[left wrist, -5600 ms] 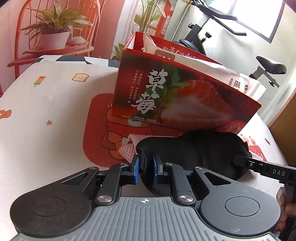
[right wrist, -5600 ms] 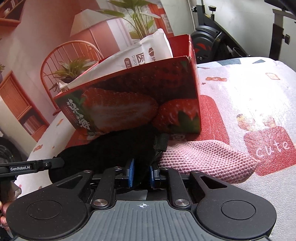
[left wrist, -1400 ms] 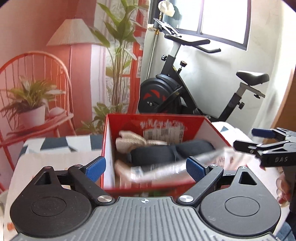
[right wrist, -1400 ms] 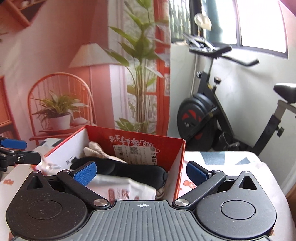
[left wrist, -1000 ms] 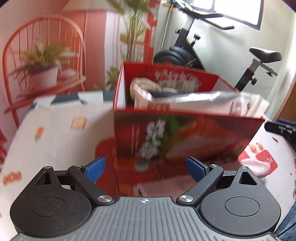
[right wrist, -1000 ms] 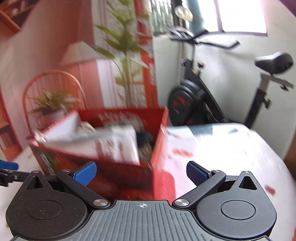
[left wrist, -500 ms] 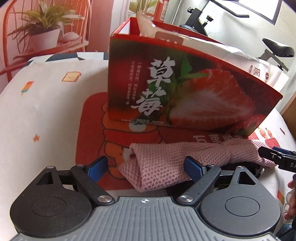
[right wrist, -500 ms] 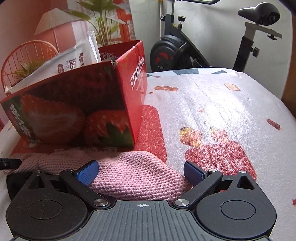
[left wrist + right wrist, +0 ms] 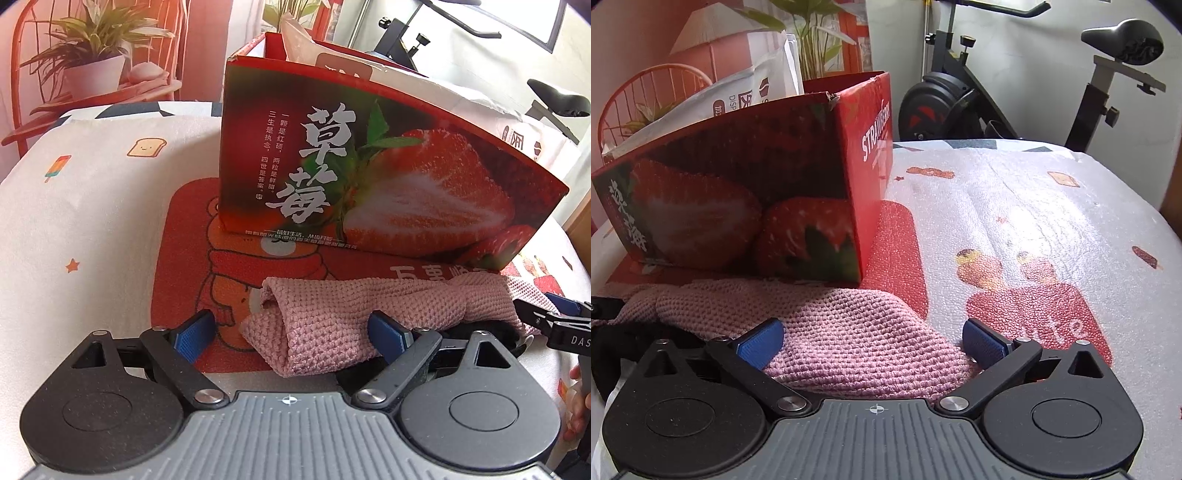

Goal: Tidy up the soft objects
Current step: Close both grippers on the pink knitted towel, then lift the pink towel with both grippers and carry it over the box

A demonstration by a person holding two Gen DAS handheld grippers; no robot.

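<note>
Pink knitted cloth [image 9: 354, 317] lay bunched on the printed tablecloth [image 9: 92, 229], just in front of the strawberry box [image 9: 369, 177] and near the table's front edge, one end rolled into a loose tube. It looked light, limp and stretchy, with an open knit that could snag or sag, so a grip on a thick fold would probably hold better than one on a single layer. Something black [image 9: 476, 328] showed beneath its right part; what it was could not be told. The left gripper [image 9: 291, 332] stood released, its blue pads either side of the rolled end without pressing it. The right gripper [image 9: 871, 341] was likewise spread wide around the cloth's other rounded end [image 9: 857, 332]. Lifting both ends together seemed wise, lest the middle droop and drag.
</note>
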